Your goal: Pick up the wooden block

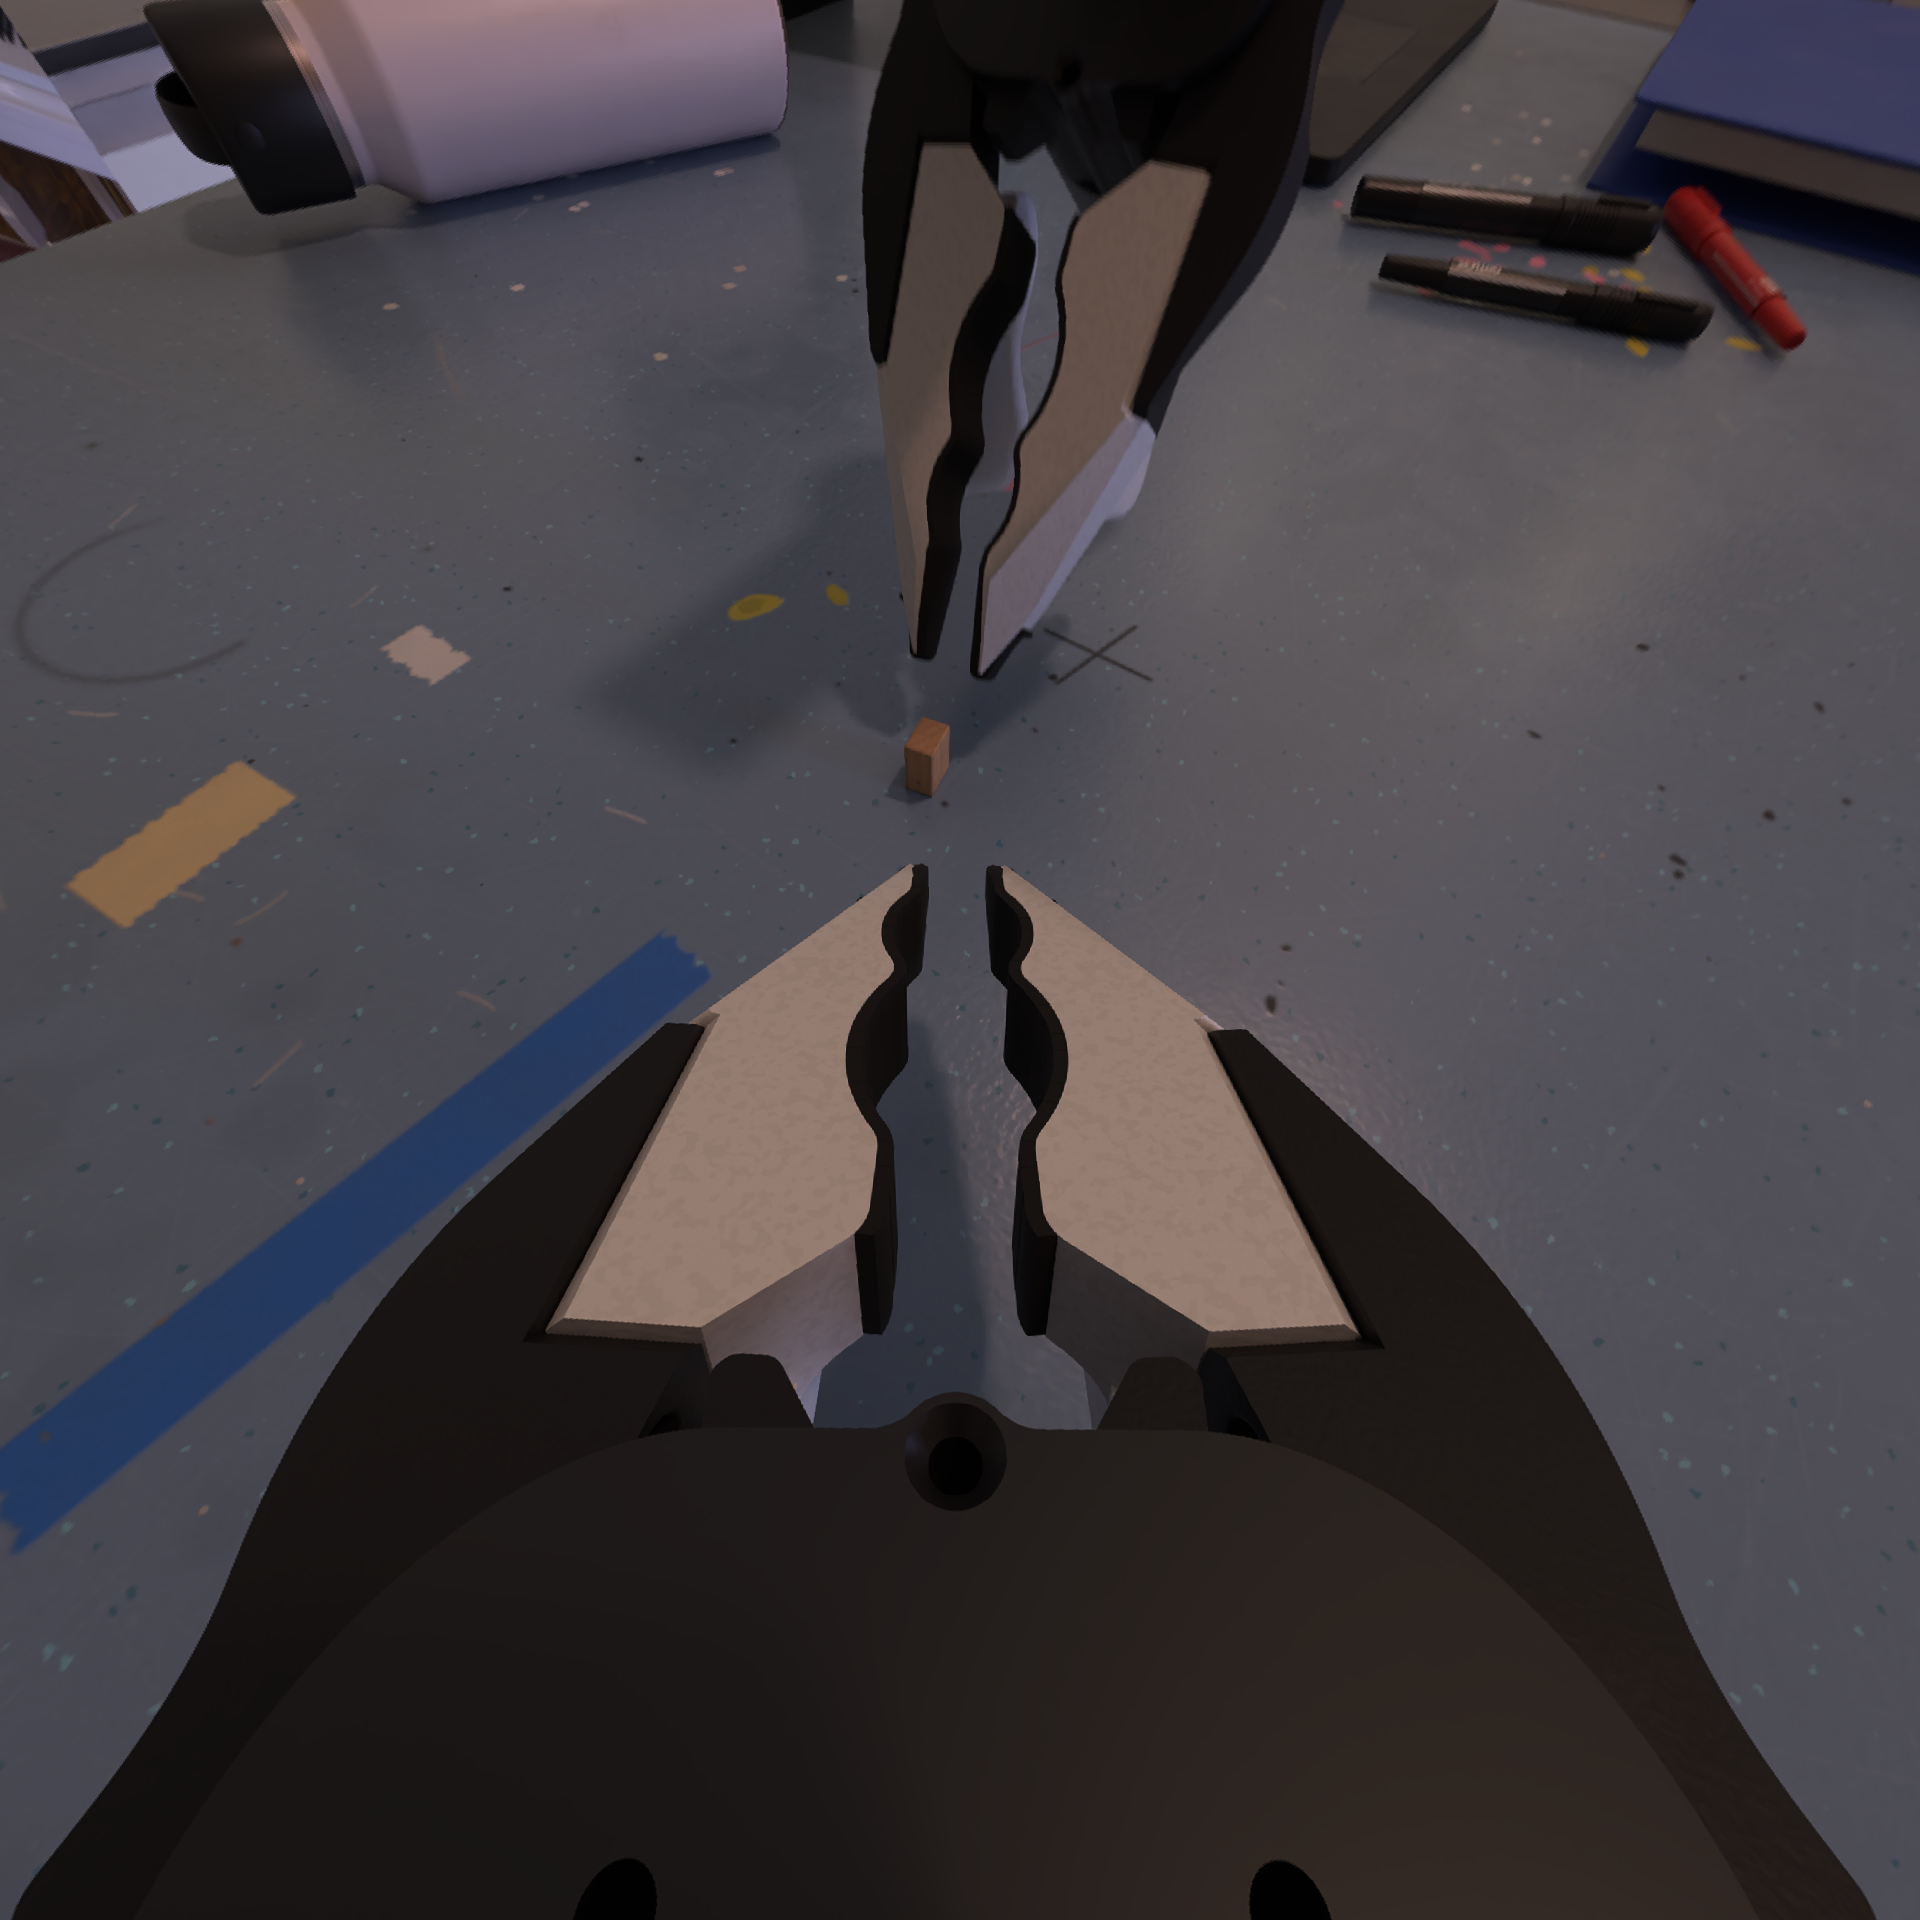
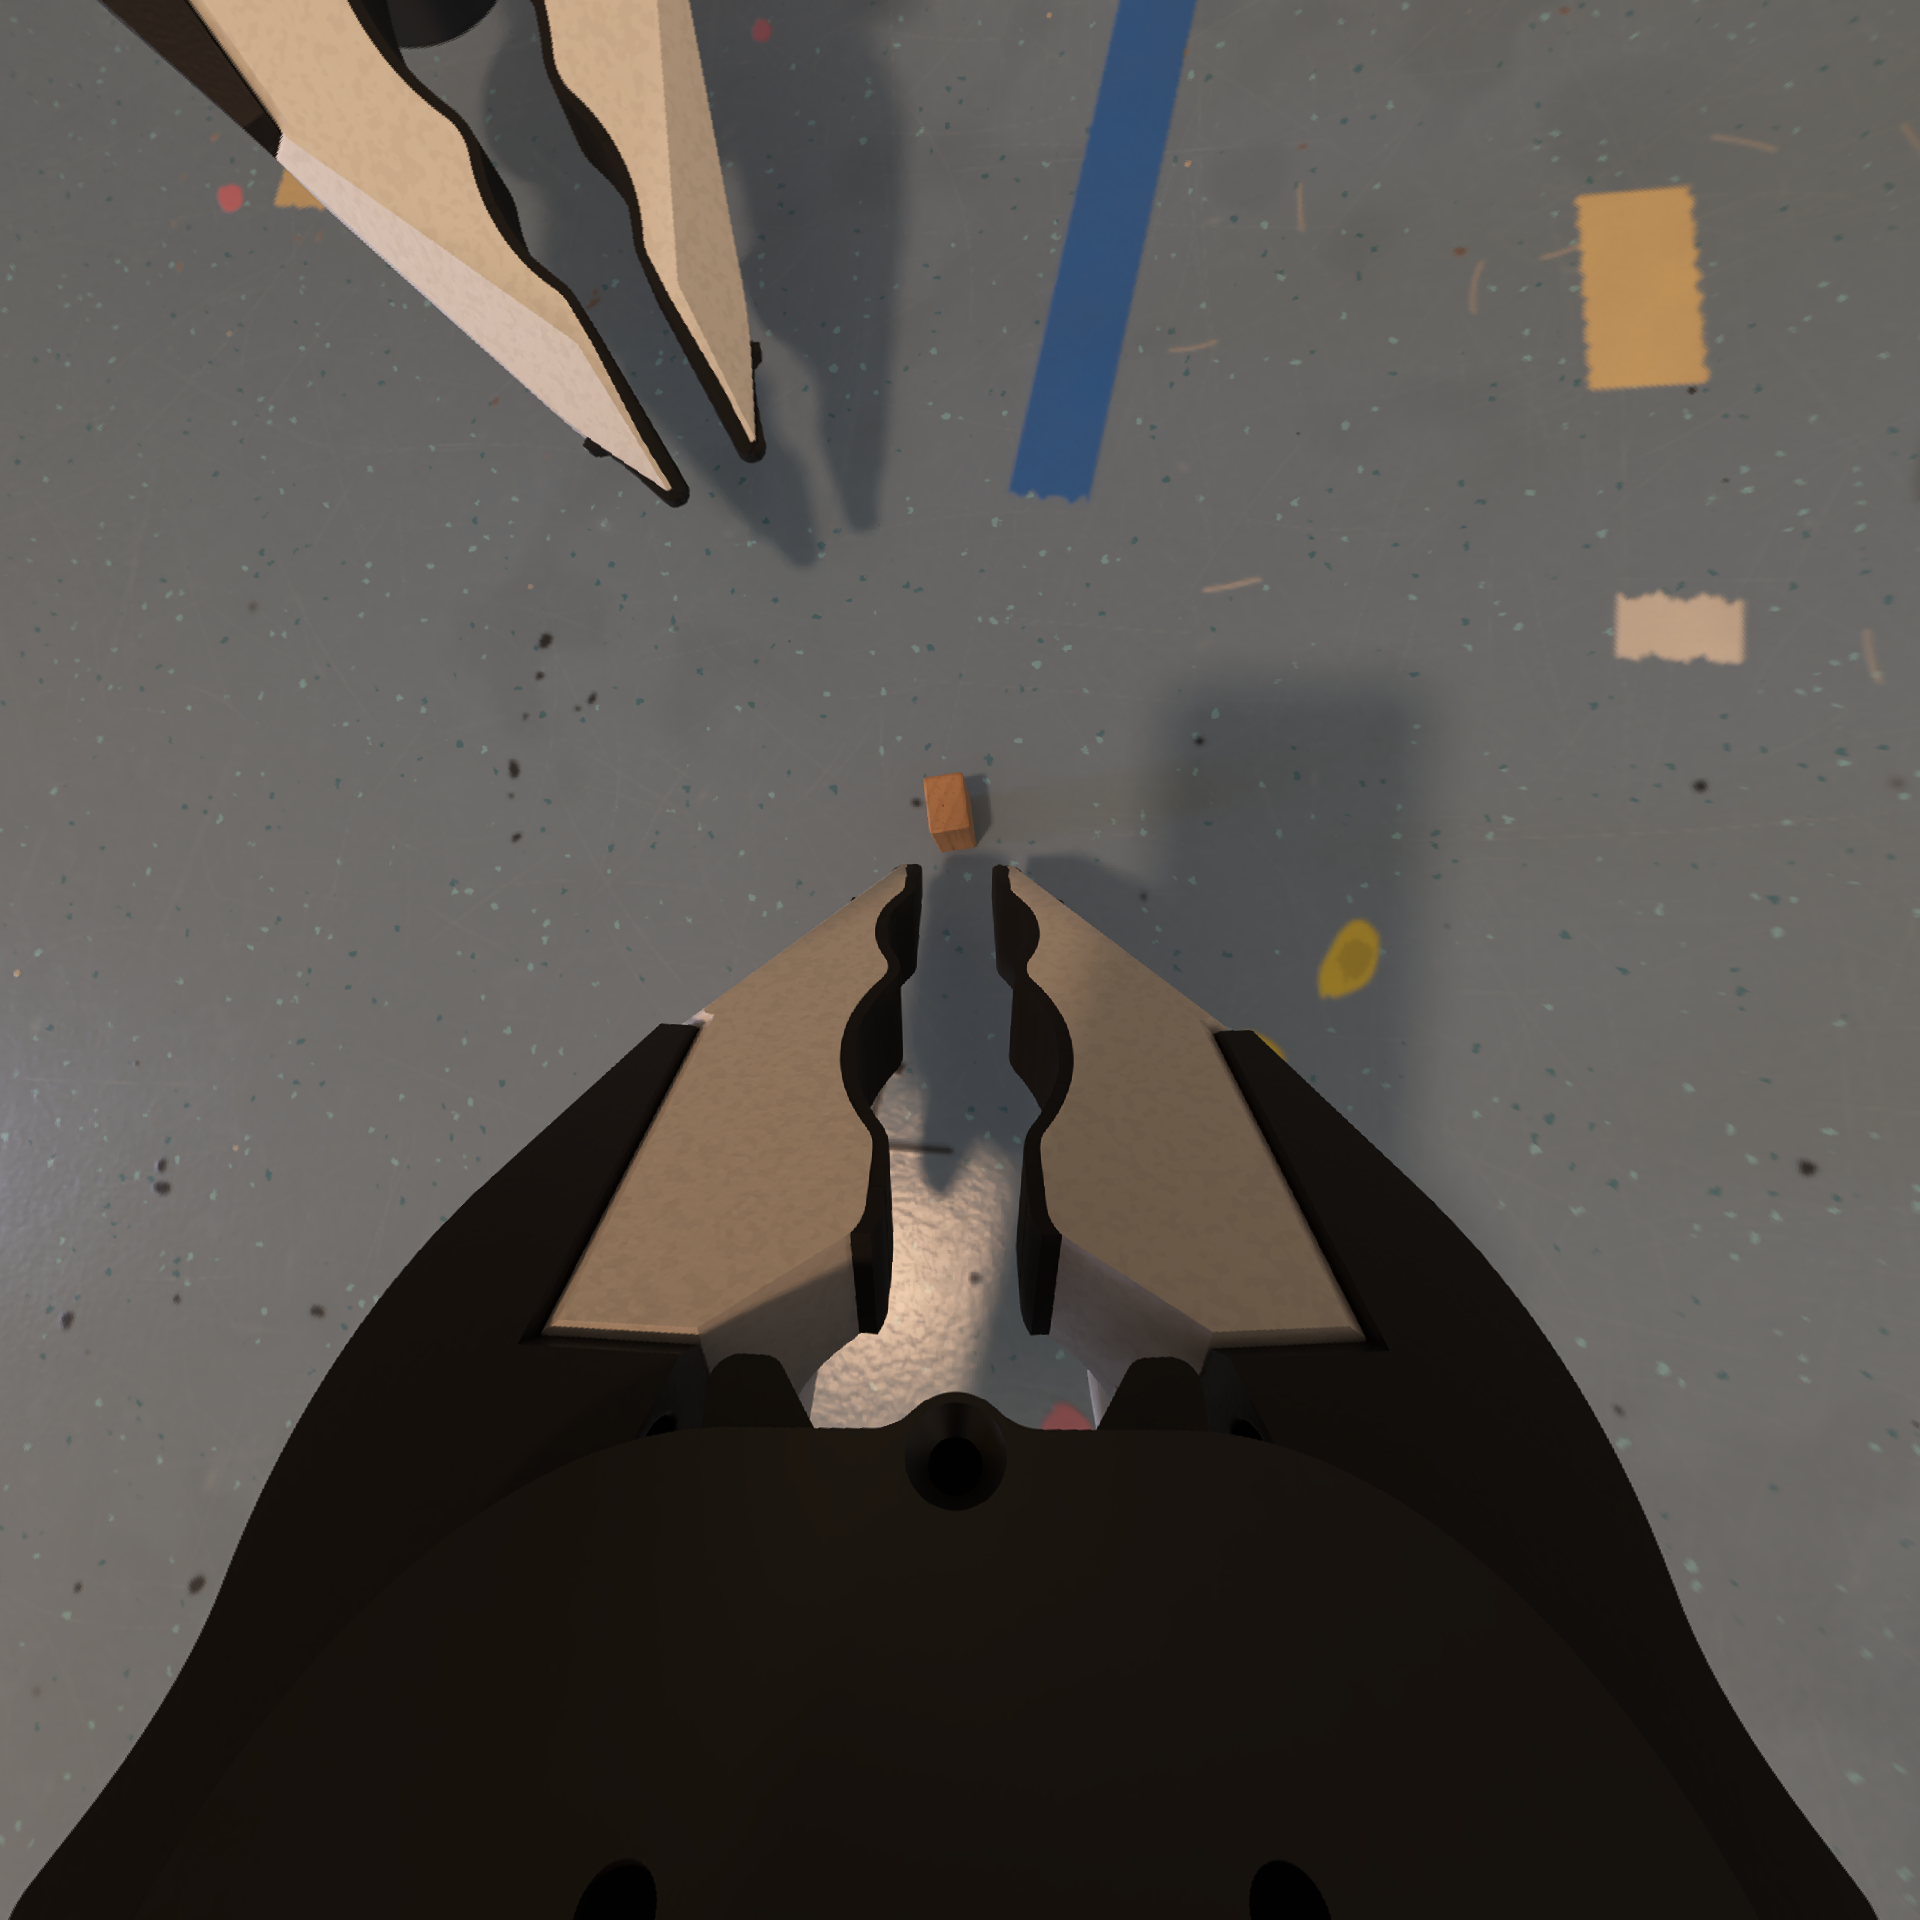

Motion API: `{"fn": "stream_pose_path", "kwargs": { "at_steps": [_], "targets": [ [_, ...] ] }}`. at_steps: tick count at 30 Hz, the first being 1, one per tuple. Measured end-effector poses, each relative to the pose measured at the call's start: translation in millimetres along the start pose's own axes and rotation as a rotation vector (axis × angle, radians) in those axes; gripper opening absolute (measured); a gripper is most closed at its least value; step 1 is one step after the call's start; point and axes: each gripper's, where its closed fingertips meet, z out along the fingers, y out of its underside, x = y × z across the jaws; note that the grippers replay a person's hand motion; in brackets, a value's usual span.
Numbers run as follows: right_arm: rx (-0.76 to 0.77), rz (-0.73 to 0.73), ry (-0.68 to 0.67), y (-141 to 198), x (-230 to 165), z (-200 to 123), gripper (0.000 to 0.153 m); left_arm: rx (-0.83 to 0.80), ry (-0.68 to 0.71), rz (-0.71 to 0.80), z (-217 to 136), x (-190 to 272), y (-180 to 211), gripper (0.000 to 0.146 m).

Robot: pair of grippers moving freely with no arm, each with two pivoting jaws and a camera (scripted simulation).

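A small wooden block (image 1: 927, 758) stands on the grey speckled table (image 1: 1455, 935), free of both grippers. My left gripper (image 1: 954, 871) points at it from the near side, tips a short way from it, jaws a narrow gap apart and empty. My right gripper (image 1: 954, 660) comes down from the far side, its tips just beyond the block, also narrowly apart and empty. In the right wrist view the block (image 2: 951, 812) sits just ahead of the right gripper (image 2: 956, 871). The left gripper (image 2: 713, 473) shows at the upper left.
A white bottle with a black lid (image 1: 468, 94) lies at the far left. Two black markers (image 1: 1507, 213), a red marker (image 1: 1733, 268) and a blue book (image 1: 1787, 104) lie at the far right. Blue tape (image 1: 353, 1216) and yellow tape (image 1: 182, 842) are stuck flat on the table.
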Motion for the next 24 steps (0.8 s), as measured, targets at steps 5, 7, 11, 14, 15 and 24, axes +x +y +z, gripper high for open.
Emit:
{"fn": "stream_pose_path", "kwargs": {
  "at_steps": [5,7,11,14,15,24],
  "targets": [
    [-0.003,0.037,-0.036,-1,-1,13,0.013,0.033,0.030,-0.032,1,0,-6,0.011],
    [-0.045,0.035,0.008,5,5,18,0.013,0.021,0.040,-0.037,0,2,-4,0.011],
    [-0.054,-0.004,0.026,6,7,20,0.014,0.006,0.021,-0.019,-2,4,0,0.011],
    [-0.054,-0.037,0.024,4,4,22,0.019,0.015,0.011,-0.021,-7,3,0,0.011],
    [-0.051,-0.048,0.028,2,3,24,0.020,0.020,0.011,-0.027,-8,2,0,0.011],
    [0.013,-0.138,0.061,-9,4,24,0.022,0.069,0.005,-0.042,-13,-5,-1,0.011]
  ]
}}
